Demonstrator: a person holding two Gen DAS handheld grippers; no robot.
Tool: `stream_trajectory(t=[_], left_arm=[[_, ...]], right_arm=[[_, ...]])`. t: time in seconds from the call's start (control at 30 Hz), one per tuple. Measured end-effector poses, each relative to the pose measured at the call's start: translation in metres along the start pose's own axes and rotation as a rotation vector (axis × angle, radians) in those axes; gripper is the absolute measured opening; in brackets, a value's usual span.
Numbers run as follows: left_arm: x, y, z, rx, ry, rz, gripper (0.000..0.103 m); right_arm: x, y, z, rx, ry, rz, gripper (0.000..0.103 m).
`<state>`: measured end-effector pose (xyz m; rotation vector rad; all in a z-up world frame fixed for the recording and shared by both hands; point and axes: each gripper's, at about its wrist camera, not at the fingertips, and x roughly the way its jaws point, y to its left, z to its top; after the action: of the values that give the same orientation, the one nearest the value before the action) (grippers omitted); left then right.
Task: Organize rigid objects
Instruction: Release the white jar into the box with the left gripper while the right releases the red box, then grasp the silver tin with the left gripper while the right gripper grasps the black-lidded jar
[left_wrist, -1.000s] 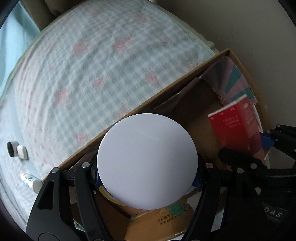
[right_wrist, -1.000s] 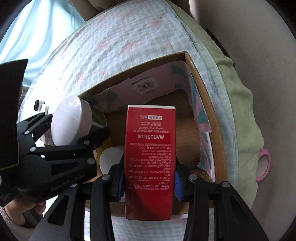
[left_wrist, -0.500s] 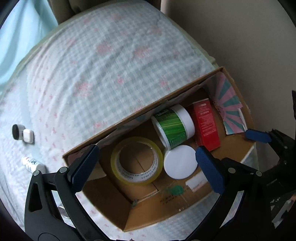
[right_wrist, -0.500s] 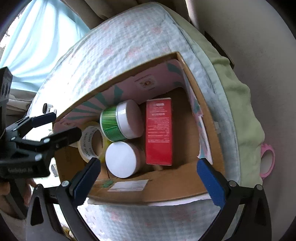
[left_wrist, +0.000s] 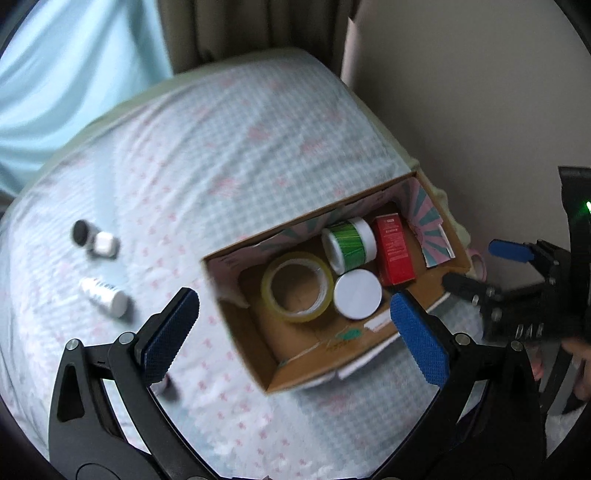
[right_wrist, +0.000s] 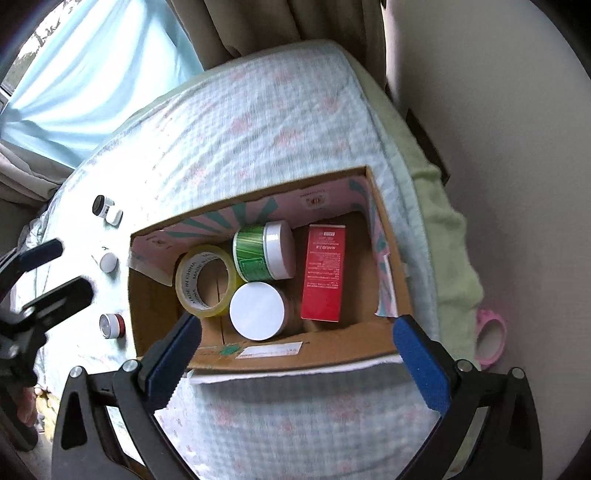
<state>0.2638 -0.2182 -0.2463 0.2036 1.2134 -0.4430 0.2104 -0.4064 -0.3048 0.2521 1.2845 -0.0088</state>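
A cardboard box lies open on the bed. Inside are a yellow tape roll, a green jar on its side, a white-lidded jar and a red carton. My left gripper is open and empty, raised above the box's near side. My right gripper is open and empty, above the box's near wall; it also shows in the left wrist view.
On the checked bedspread left of the box lie a white bottle, a black-and-white pair of small items and a red-banded cap. A pink tape roll sits by the wall on the right.
Both grippers let go: the green jar and the red carton now lie in the box. Both grippers opened and pulled back up and away from it.
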Motion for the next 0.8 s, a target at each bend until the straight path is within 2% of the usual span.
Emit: stream_trajectory(t=[0.1,0.27,0.47,0.63,0.8], left_arm=[[-0.034,0.021,-0.021,-0.04,-0.039,0.023,0.103],[-0.081,0.064,-0.065,-0.118,-0.09,0.055,0.103],[-0.117,0.119,-0.114,-0.175,-0.12,0.076,0.103],[-0.145,0.166,-0.144,-0.197,-0.155,0.147,0.103],[-0.157,0.208,-0.169,-0.244,-0.184,0.216,0.103]], right_arm=[[-0.018,0.014,-0.002,-0.001,0.02,0.002,0.103],[-0.048,0.056,-0.012,-0.069,-0.025,-0.011,0.103],[-0.081,0.125,-0.025,-0.175,-0.101,-0.04,0.103],[-0.102,0.19,-0.024,-0.267,-0.173,-0.026,0.103],[-0.103,0.246,-0.01,-0.336,-0.184,0.025,0.103]])
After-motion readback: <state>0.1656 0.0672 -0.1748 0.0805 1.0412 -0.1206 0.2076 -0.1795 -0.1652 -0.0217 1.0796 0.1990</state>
